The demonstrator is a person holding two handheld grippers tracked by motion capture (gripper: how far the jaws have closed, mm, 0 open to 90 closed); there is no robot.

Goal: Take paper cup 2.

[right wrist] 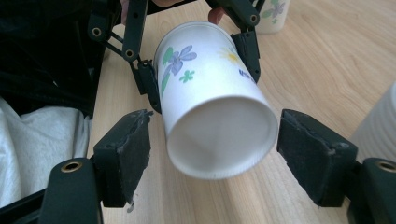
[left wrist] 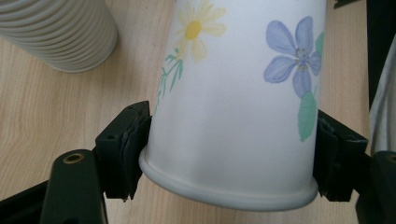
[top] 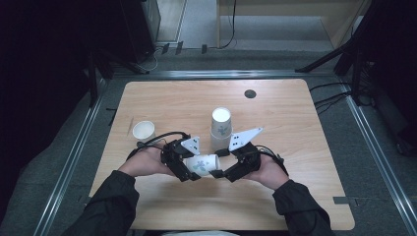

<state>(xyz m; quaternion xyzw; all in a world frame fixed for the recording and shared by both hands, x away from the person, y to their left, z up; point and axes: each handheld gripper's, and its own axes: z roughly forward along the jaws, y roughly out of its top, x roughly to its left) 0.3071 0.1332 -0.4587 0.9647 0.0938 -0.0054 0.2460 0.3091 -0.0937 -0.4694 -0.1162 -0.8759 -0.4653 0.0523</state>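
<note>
A white paper cup with painted flowers hangs on its side above the wooden table's near middle. My left gripper is shut on it close to the rim, one pad pressing each side. From the other end, my right gripper stands open around the cup's base, with a small gap showing beside each pad. In the right gripper view the left gripper is seen clamping the cup farther back.
A stack of upturned paper cups stands just behind the grippers. A single upright cup sits to the left. A dark round grommet lies at the far side. The person's sleeves come in from the table's near edge.
</note>
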